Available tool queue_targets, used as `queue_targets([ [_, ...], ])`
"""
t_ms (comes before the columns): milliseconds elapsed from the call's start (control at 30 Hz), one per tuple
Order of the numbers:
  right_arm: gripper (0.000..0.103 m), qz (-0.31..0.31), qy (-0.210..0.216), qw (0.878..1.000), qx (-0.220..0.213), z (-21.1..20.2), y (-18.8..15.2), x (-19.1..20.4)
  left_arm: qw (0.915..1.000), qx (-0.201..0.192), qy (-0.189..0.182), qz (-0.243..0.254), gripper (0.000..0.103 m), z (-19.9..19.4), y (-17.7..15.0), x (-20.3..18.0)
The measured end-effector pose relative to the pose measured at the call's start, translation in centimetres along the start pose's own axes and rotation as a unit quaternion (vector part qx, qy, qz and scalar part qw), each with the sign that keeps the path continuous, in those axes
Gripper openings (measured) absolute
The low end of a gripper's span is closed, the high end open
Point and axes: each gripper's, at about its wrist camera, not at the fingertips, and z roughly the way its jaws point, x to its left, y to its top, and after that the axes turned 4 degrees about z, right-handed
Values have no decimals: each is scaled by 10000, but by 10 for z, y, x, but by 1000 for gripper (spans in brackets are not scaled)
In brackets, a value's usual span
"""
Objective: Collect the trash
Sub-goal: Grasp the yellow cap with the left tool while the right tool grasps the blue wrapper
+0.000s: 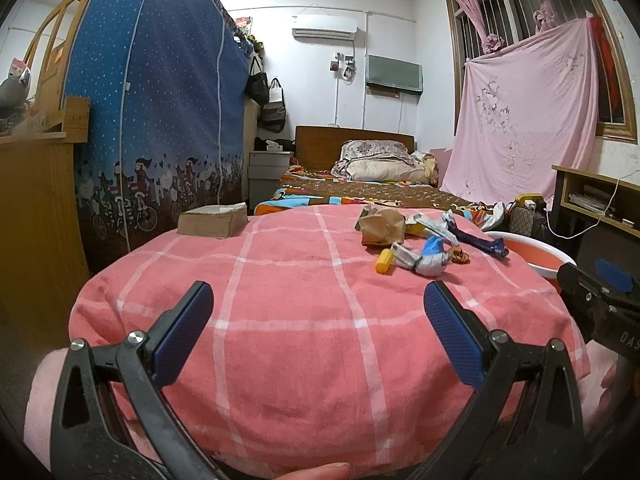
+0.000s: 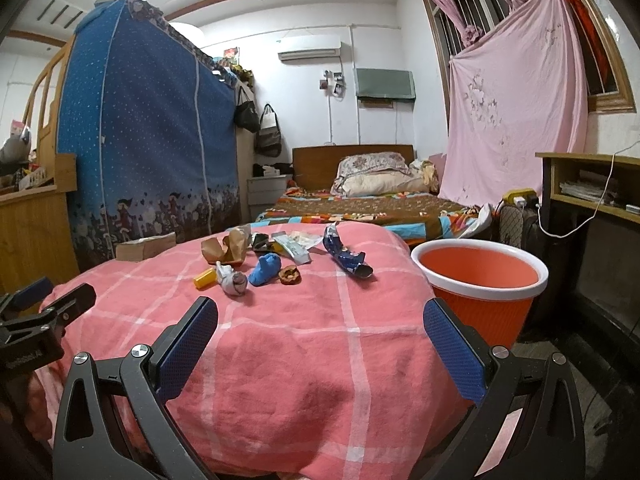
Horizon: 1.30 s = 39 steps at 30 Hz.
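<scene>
The orange bin (image 1: 536, 254) is mostly hidden behind the pink cloth (image 1: 304, 320).

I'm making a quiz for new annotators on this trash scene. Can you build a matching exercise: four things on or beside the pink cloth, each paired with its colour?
Things:
1. bin
2. small cylinder
3. crumpled paper bag
4. long crushed wrapper

Colours:
A. brown
B. dark blue
C. orange with a white rim
D. yellow

Pairs: 1-C, 2-D, 3-A, 4-B
</scene>
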Motion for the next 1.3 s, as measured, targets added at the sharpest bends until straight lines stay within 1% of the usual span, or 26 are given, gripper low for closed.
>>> queue_targets([
  [167, 103, -139, -59, 9999, 13, 5, 12, -2, 10000, -41, 37, 78, 89, 10, 15, -1],
  [333, 103, -399, -68, 9992, -70, 17, 32, -6, 9998, -56, -126, 140, 89, 31, 35, -3],
  [500, 103, -592, 9, 9977, -315, 37, 59, -11, 9985, -438, -247, 207, 89, 47, 58, -10],
  [600, 103, -660, 70, 9969, -425, 53, 74, -14, 9969, -706, -208, 281, 89, 55, 69, -16],
  [767, 103, -717, 249, 9964, -372, 84, 92, -20, 9956, -840, -276, 317, 88, 71, 80, -20],
  [867, 103, -842, 423, 9953, -216, 104, 95, -21, 9952, -817, -316, 425, 88, 80, 82, -23],
  [933, 103, -926, 432, 9948, -41, 116, 94, -21, 9958, -700, -348, 476, 88, 86, 82, -29],
  [967, 103, -958, 454, 9943, 101, 123, 93, -20, 9964, -578, -390, 490, 88, 89, 80, -30],
  [1000, 102, -973, 457, 9939, 252, 130, 91, -21, 9972, -366, -434, 485, 87, 95, 78, -31],
  [1033, 101, -978, 453, 9933, 427, 135, 89, -21, 9975, -253, -450, 486, 87, 99, 76, -33],
  [1067, 96, -977, 473, 9922, 614, 142, 86, -22, 9976, -33, -504, 482, 85, 104, 73, -34],
  [1100, 90, -962, 501, 9905, 850, 149, 82, -23, 9972, 168, -553, 465, 82, 110, 69, -35],
  [1133, 83, -946, 510, 9892, 994, 153, 79, -24, 9966, 368, -592, 446, 80, 115, 66, -36],
  [1200, 79, -915, 518, 9858, 1311, 162, 73, -26, 9936, 805, -704, 370, 68, 126, 59, -37],
  [1233, 78, -886, 539, 9838, 1461, 165, 70, -27, 9918, 984, -751, 328, 66, 130, 56, -38],
  [1267, 76, -851, 555, 9822, 1583, 169, 68, -30, 9884, 1251, -832, 235, 61, 137, 51, -36],
  [1300, 72, -806, 563, 9801, 1725, 172, 65, -31, 9863, 1392, -864, 179, 57, 141, 47, -38],
])
